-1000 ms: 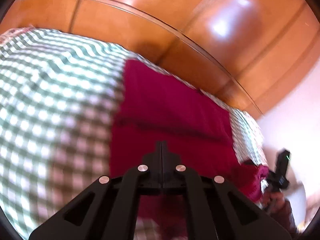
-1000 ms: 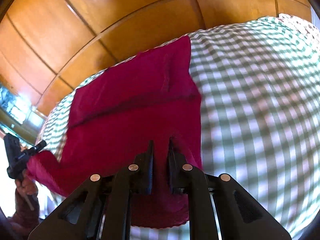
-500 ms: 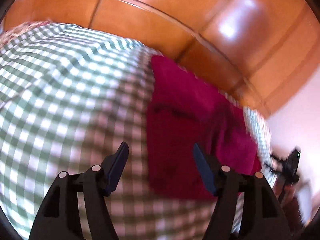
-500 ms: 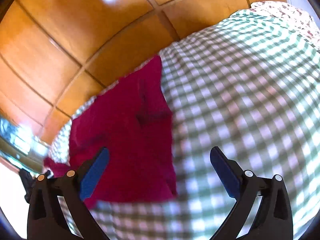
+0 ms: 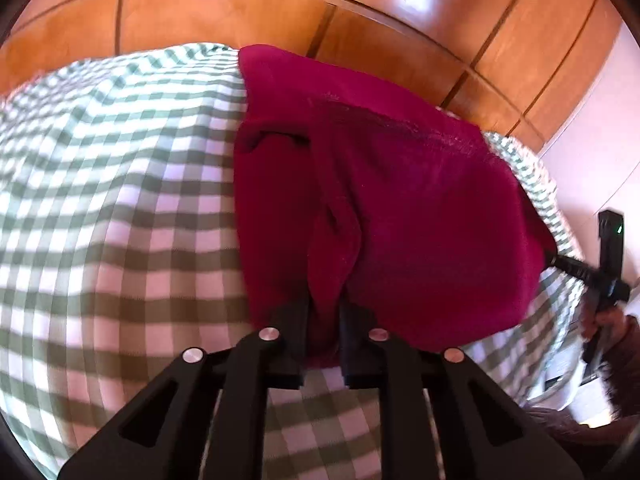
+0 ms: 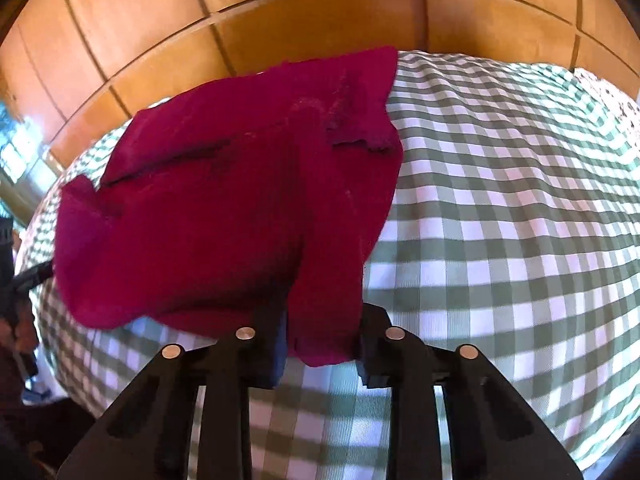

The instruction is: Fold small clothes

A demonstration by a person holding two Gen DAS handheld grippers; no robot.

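— While both views are sharp, tell me what each claw has.

— On my left wrist view, the left gripper [image 5: 324, 320] has just been closing and is now clenched on a pinched fold of the magenta garment [image 5: 400, 200], at the near edge of the cloth, low in the centre of the frame.

— And the other?

— On the right wrist view, the right gripper [image 6: 322, 340] has also just been closing, with the garment's near corner [image 6: 324, 320] between its jaws, grasped at lower centre.

— Where does the garment lie?

— Spread over the green-and-white checked bedcover [image 6: 500, 220], its far edge near the wooden panelled wall [image 6: 320, 20] along the top of the frame.
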